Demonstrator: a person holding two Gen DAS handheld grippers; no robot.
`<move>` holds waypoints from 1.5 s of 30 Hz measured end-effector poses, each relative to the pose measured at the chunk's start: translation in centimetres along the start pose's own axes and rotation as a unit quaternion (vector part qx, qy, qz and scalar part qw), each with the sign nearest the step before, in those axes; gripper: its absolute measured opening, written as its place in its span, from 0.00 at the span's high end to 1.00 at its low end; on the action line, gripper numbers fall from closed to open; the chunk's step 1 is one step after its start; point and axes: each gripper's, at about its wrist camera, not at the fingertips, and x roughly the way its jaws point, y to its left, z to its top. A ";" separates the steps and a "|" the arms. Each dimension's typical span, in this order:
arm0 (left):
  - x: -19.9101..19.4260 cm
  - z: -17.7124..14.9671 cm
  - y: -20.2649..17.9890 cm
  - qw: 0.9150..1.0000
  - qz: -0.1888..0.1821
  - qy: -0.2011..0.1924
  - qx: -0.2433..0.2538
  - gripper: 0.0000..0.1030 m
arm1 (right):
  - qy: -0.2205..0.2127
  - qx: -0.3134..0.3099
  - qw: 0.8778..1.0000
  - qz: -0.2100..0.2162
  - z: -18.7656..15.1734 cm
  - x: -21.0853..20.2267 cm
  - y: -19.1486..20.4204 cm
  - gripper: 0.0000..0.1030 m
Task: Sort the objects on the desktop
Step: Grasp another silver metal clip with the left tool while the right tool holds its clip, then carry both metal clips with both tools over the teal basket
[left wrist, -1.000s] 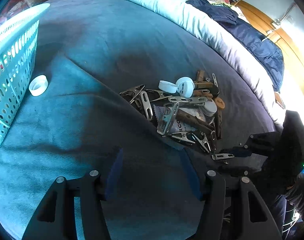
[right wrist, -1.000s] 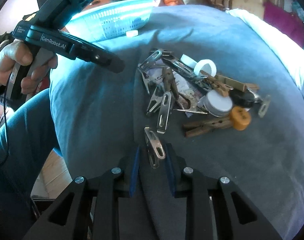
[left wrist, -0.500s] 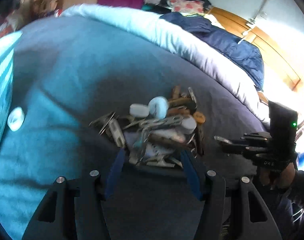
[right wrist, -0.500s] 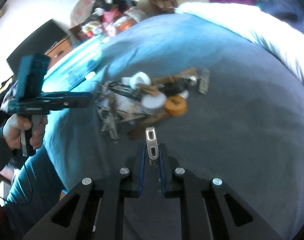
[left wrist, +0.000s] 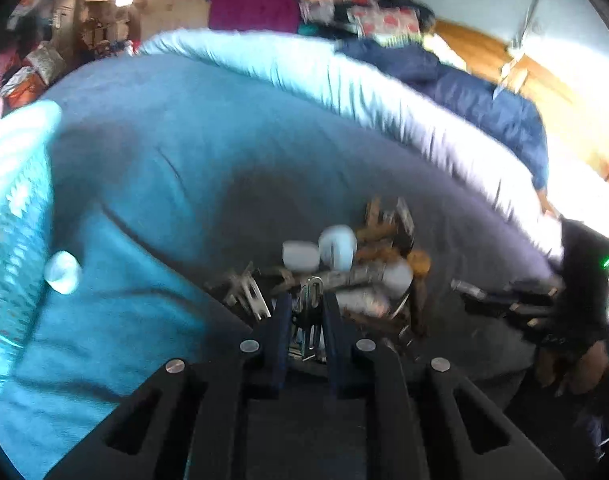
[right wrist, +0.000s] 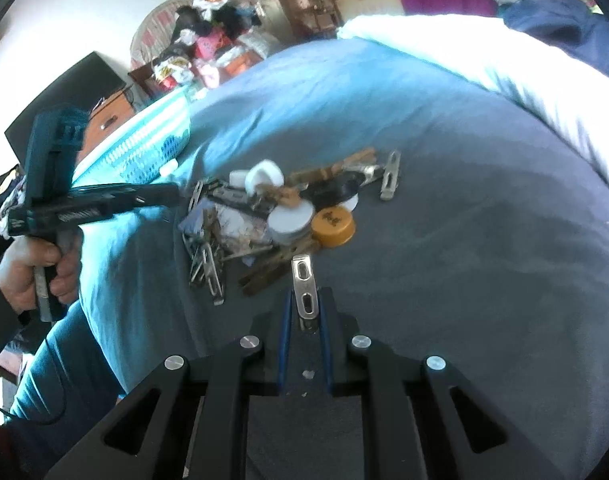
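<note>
A pile of metal clips, wooden clothespins and bottle caps [right wrist: 280, 212] lies on the blue blanket; it also shows in the left wrist view [left wrist: 344, 276]. My right gripper [right wrist: 304, 308] is shut on a metal clip [right wrist: 304, 288] and holds it above the blanket, just before the pile. My left gripper [left wrist: 306, 316] is closed around a metal clip [left wrist: 310, 296] at the near edge of the pile. It also shows in the right wrist view [right wrist: 160, 196], left of the pile. The right gripper shows in the left wrist view [left wrist: 464, 286], right of the pile.
A light blue perforated basket [left wrist: 12, 216] stands at the left; it also shows in the right wrist view [right wrist: 144, 144]. A lone white cap [left wrist: 62, 272] lies beside it. A white quilt edge [left wrist: 344, 84] and a dark blue cover [left wrist: 484, 100] lie behind the pile.
My left gripper went forward to the pile and closed from wide open onto a metal clip. My right gripper closed on a metal clip and lifted it off the blanket.
</note>
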 end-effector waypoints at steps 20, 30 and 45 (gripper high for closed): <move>-15.5 6.0 5.5 0.988 0.044 -0.148 -0.017 0.85 | -0.103 -0.092 0.990 -0.007 13.3 -3.9 8.7 0.87; -20.9 6.6 11.6 0.980 0.086 -0.175 -0.048 0.85 | -0.129 -0.145 0.981 0.030 20.7 -2.4 16.2 0.87; -25.8 7.2 20.3 0.967 0.151 -0.172 -0.116 0.85 | -0.098 -0.206 0.970 0.085 29.2 2.9 27.8 0.87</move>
